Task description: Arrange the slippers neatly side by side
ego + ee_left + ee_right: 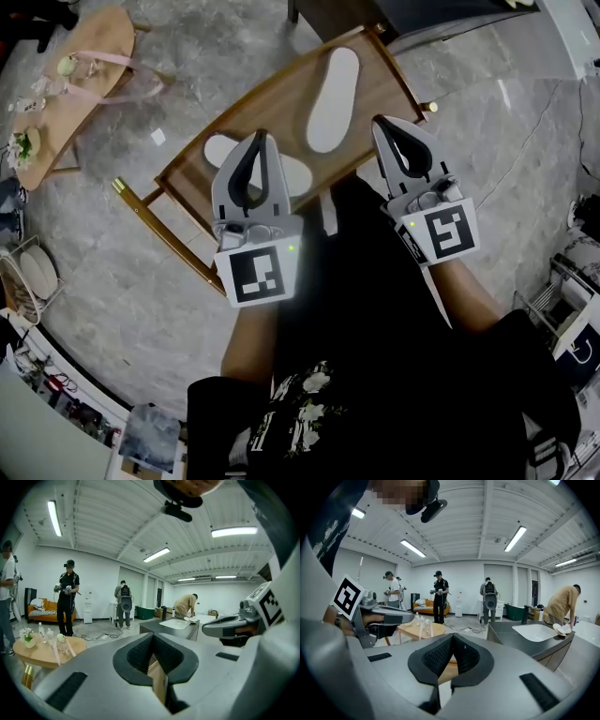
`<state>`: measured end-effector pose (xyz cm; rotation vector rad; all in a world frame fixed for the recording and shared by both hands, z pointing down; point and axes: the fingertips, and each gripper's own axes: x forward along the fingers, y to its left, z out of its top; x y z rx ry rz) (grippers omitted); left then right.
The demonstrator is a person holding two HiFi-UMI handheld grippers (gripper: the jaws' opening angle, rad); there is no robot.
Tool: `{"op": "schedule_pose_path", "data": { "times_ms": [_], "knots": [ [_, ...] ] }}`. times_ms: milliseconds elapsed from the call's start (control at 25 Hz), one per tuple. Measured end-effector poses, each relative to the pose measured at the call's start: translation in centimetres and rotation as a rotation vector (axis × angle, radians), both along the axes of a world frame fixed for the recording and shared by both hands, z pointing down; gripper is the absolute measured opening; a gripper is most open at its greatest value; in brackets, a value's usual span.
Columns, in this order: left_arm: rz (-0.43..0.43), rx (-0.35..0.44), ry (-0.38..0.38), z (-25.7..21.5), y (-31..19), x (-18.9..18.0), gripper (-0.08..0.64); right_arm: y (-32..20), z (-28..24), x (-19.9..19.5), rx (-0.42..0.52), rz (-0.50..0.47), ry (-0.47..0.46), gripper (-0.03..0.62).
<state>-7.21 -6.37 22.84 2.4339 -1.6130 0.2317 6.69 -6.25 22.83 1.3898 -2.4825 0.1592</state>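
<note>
The left gripper [258,139] and right gripper [384,127] had their jaws closed and empty over the wooden table's [281,94] near edge. One white slipper [333,98] lay mid-table and the second slipper [221,150] near its left corner.

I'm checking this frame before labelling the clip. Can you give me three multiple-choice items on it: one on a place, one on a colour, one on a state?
1. Where do the slippers lie?
A. On the rectangular wooden table
B. On the grey floor
C. On a sofa

2. What colour are the slippers?
A. Pink
B. White
C. Black

3. How do the left tongs stand?
A. Wide open
B. Shut on a slipper
C. Shut, with nothing held

Answers:
1. A: the head view shows both slippers on the rectangular wooden table, one partly hidden behind the left tongs.
2. B: both look white against the brown wood.
3. C: in the left gripper view the pads meet with nothing between them, and the tongs are held above the table.
</note>
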Motion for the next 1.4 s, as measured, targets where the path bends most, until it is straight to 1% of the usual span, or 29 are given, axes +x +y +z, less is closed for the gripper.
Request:
{"op": "schedule_pose_path", "data": {
  "times_ms": [200,360,480,680,760,920,1040,1120,1240,1400],
  "knots": [
    [0.014,-0.07,-0.004,2.7,-0.4,0.4,-0.002,-0.6,1.5,0.9,-0.031,0.016,0.007,-0.003],
    [0.084,-0.087,-0.008,3.9,-1.0,2.6,-0.002,-1.2,2.8,2.6,-0.062,0.033,0.011,-0.003],
    [0.106,-0.118,-0.018,5.4,-1.6,3.7,-0.002,-1.9,3.8,3.2,-0.077,0.034,0.006,-0.003],
    [0.124,-0.209,-0.009,8.0,-2.1,5.3,-0.002,-2.9,5.4,4.5,-0.114,0.026,-0.005,-0.003],
    [0.128,-0.236,-0.02,9.0,-2.5,5.8,-0.002,-3.5,6.1,5.1,-0.128,0.021,-0.004,-0.003],
    [0.119,-0.262,-0.031,10.5,-3.7,6.4,-0.002,-4.8,7.3,5.5,-0.149,0.006,-0.014,-0.003],
    [0.103,-0.267,-0.022,11.2,-4.4,6.7,-0.002,-5.1,8.2,4.8,-0.161,-0.023,-0.044,-0.003],
    [0.092,-0.277,-0.015,11.8,-4.7,6.8,-0.002,-5.2,9.0,4.5,-0.184,-0.038,-0.042,-0.003],
    [0.078,-0.305,-0.015,12.6,-5.0,7.0,-0.002,-5.6,10.1,4.5,-0.224,-0.044,-0.021,-0.003],
    [0.033,-0.347,-0.018,13.9,-5.3,6.7,-0.002,-6.5,10.8,4.4,-0.227,-0.053,-0.046,-0.003]
  ]
}}
